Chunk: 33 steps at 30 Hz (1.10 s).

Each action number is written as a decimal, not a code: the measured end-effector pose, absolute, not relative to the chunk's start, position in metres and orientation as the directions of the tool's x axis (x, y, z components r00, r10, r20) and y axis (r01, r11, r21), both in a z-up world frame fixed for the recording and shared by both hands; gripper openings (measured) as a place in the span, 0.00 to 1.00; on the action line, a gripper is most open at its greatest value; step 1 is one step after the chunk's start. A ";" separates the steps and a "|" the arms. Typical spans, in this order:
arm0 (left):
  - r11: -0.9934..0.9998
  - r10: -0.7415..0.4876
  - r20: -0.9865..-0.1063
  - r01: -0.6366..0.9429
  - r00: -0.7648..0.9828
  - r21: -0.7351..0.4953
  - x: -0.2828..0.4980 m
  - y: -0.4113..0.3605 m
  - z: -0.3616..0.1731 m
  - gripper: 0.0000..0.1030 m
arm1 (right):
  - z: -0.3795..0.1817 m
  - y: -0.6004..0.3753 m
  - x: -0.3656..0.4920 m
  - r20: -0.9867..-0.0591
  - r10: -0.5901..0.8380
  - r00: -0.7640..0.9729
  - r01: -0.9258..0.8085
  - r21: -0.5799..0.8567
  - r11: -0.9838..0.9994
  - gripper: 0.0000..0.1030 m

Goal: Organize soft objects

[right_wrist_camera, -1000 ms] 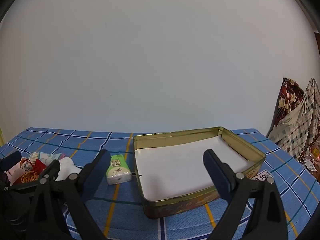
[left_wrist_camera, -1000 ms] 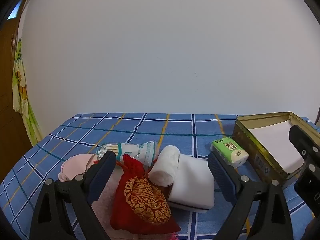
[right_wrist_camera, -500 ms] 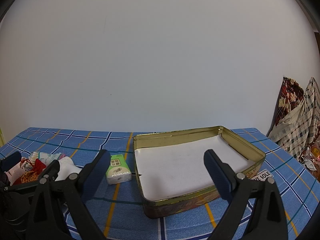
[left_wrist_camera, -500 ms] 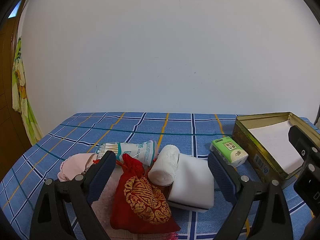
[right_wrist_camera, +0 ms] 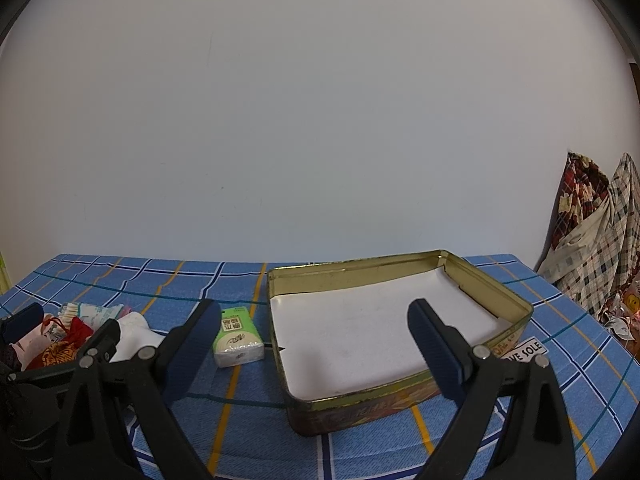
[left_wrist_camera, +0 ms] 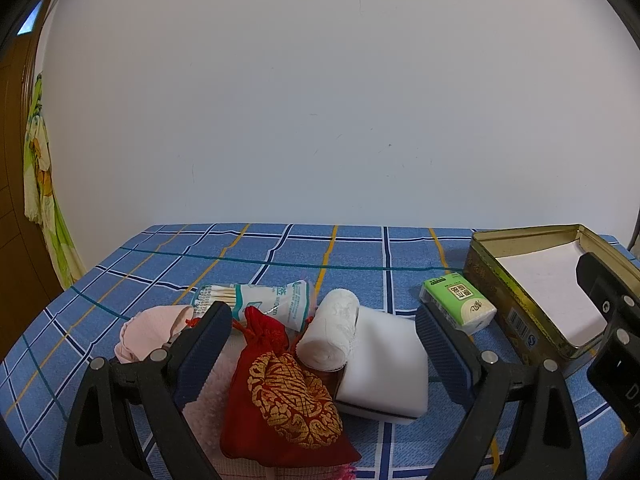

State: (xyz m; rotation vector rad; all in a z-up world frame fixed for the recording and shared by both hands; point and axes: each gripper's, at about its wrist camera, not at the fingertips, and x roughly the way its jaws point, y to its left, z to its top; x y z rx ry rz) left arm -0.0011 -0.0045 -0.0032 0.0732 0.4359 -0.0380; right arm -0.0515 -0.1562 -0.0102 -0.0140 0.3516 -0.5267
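Both grippers gaped wide, holding nothing. The left gripper (left_wrist_camera: 324,344) hung over a red pouch (left_wrist_camera: 280,392), gauze roll (left_wrist_camera: 330,336) and white sponge (left_wrist_camera: 384,364), which probably touched. The right gripper (right_wrist_camera: 316,344) faced the gold tin (right_wrist_camera: 396,336), tissue pack (right_wrist_camera: 236,336) just beside it.

Tin label: a white sticker on the front wall of the gold tin (right_wrist_camera: 516,350), seen past my right claw (right_wrist_camera: 316,334), reads "VE SOLE"; its start is cut off.
Tin barcode: a barcode sits on the tin's side wall (left_wrist_camera: 516,314); digits too small to read.
Tissue pack: the green tissue pack (left_wrist_camera: 456,300) carries printed characters I cannot read.
Swab bag: the cotton swab bag (left_wrist_camera: 260,300) has teal print, too blurred to read.
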 end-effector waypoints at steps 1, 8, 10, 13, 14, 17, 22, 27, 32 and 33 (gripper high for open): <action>0.997 -0.022 -0.423 0.053 0.906 0.062 -0.001 -0.004 -0.003 0.92 | -0.011 -0.156 -0.051 -0.326 -0.495 0.806 0.490 -0.102 0.866 0.93; 0.997 -0.024 -0.424 0.055 0.905 0.061 -0.001 -0.003 -0.003 0.92 | -0.011 -0.156 -0.051 -0.325 -0.495 0.806 0.491 -0.102 0.865 0.93; 0.997 -0.024 -0.425 0.055 0.905 0.061 0.000 -0.003 -0.002 0.92 | -0.011 -0.155 -0.050 -0.326 -0.495 0.806 0.490 -0.103 0.866 0.93; 0.997 -0.026 -0.427 0.057 0.904 0.060 0.000 -0.003 -0.002 0.92 | -0.011 -0.155 -0.050 -0.326 -0.494 0.806 0.490 -0.102 0.866 0.93; 0.997 -0.026 -0.427 0.057 0.904 0.060 0.000 -0.003 -0.002 0.92 | -0.011 -0.155 -0.050 -0.326 -0.495 0.806 0.490 -0.103 0.866 0.93; 0.997 -0.026 -0.428 0.057 0.904 0.060 0.000 -0.004 -0.002 0.92 | -0.010 -0.156 -0.049 -0.328 -0.494 0.805 0.490 -0.101 0.866 0.93; 0.997 -0.027 -0.428 0.058 0.903 0.060 0.000 -0.003 -0.002 0.92 | -0.011 -0.155 -0.049 -0.328 -0.493 0.806 0.489 -0.101 0.867 0.93; 0.996 -0.028 -0.429 0.060 0.903 0.061 -0.001 -0.006 -0.003 0.92 | -0.010 -0.155 -0.048 -0.329 -0.493 0.805 0.489 -0.101 0.867 0.93; 0.997 -0.032 -0.436 0.061 0.899 0.053 0.000 -0.005 -0.003 0.92 | -0.011 -0.152 -0.048 -0.340 -0.486 0.805 0.482 -0.103 0.870 0.93; 0.997 -0.034 -0.439 0.062 0.898 0.049 0.000 -0.005 -0.003 0.92 | -0.011 -0.151 -0.047 -0.343 -0.485 0.805 0.481 -0.103 0.871 0.92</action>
